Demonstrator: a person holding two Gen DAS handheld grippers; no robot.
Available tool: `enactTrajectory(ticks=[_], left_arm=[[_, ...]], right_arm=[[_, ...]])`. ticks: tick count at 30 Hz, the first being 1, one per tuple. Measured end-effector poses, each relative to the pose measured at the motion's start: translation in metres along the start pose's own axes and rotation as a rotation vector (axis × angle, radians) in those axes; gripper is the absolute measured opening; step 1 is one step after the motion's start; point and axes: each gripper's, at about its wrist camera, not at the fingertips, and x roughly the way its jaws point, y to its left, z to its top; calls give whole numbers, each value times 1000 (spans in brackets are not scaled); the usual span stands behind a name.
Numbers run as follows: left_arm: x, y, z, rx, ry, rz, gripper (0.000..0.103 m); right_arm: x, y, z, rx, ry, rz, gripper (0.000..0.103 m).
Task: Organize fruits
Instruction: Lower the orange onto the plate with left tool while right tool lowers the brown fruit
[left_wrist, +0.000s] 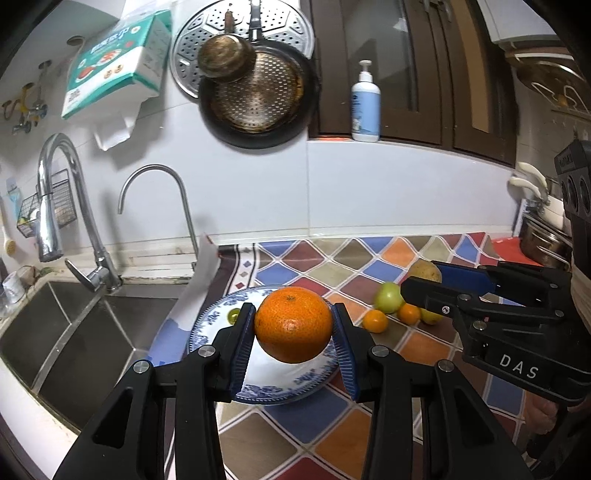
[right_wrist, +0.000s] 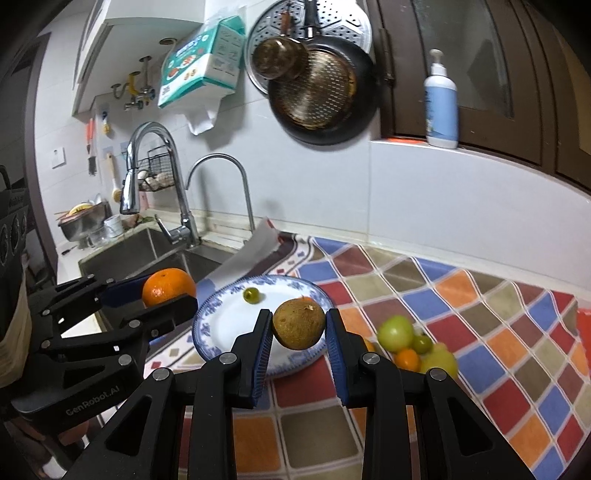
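Note:
My left gripper (left_wrist: 293, 325) is shut on a large orange (left_wrist: 293, 325) and holds it above the blue-and-white plate (left_wrist: 266, 384). A small green fruit (left_wrist: 233, 315) lies on the plate. My right gripper (right_wrist: 299, 328) is shut on a brown-yellow round fruit (right_wrist: 299, 325), held above the plate's near rim (right_wrist: 214, 328). In the left wrist view the right gripper (left_wrist: 421, 286) shows at the right, with that fruit (left_wrist: 424, 271) partly hidden behind it. A green apple (left_wrist: 388, 297), two small oranges (left_wrist: 375, 320) and a yellow-green fruit (left_wrist: 430, 315) lie on the checkered cloth.
A steel sink (left_wrist: 74, 332) with two taps (left_wrist: 55, 206) lies left of the plate. Pans (left_wrist: 255, 96) hang on the wall. A pump bottle (left_wrist: 365, 103) stands on the ledge. A pot (left_wrist: 543, 243) sits at the far right. The checkered cloth (left_wrist: 332, 435) covers the counter.

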Motion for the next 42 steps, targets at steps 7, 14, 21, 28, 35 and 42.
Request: enactTrajectory(ticks=[7, 14, 21, 28, 35, 42], left_arm=[[20, 15, 2, -14, 19, 41, 41], [49, 32, -1, -20, 65, 72, 41], [81, 50, -9, -11, 121, 91, 41], [111, 69, -16, 5, 161, 89, 41], [144, 76, -25, 20, 211, 56, 41], [164, 80, -29, 7, 247, 47, 41]], right_arm=[[32, 6, 10, -20, 21, 43, 30], [71, 9, 16, -41, 60, 81, 30], [118, 13, 17, -55, 123, 118, 30], [166, 21, 13, -76, 200, 152, 30], [203, 28, 17, -120, 242, 164, 30], [225, 28, 20, -130, 264, 160, 30]])
